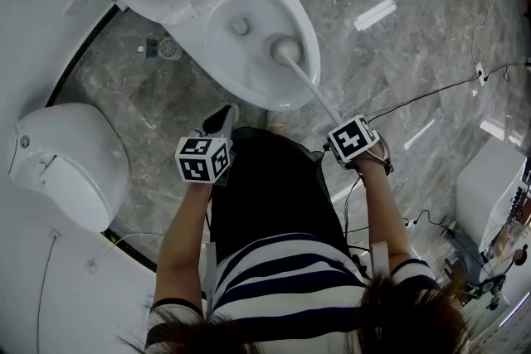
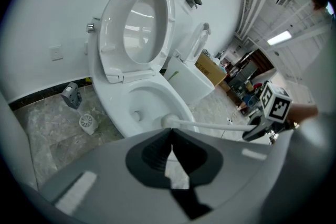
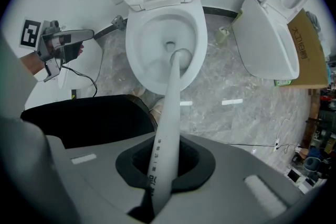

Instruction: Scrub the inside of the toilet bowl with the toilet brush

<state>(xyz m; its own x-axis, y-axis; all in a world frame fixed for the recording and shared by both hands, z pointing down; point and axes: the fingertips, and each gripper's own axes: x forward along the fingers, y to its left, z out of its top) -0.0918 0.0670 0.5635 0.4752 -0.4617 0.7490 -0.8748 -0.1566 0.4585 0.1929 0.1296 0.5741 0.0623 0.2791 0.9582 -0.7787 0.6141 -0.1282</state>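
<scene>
Marble-floored [image 1: 398, 54] bathroom: right gripper [image 3: 164, 173] clamped toilet brush [image 1: 305, 80], head in toilet bowl [image 1: 217, 21], scrubbing likely midway; left gripper [image 2: 169, 150] closed, empty.

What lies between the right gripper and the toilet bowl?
Only the toilet brush, held by the right gripper, head in the toilet bowl: right gripper view.

A grey marbled floor [image 1: 431, 37] is noted, edged by a black skirting strip [image 2: 37, 96] beneath a white wall [image 2: 47, 2]. A white wall plate [image 2: 55, 53] is fixed to that wall. A second toilet [image 3: 268, 39] is recorded with its lid raised, and a cardboard box [image 3: 305, 50] is set just beside it. A third toilet [image 1: 70, 162] is recorded with its lid closed. A round floor drain [image 1: 169, 48] is observed, with a small grey fitting [image 1: 152, 47] just beside it.
</scene>
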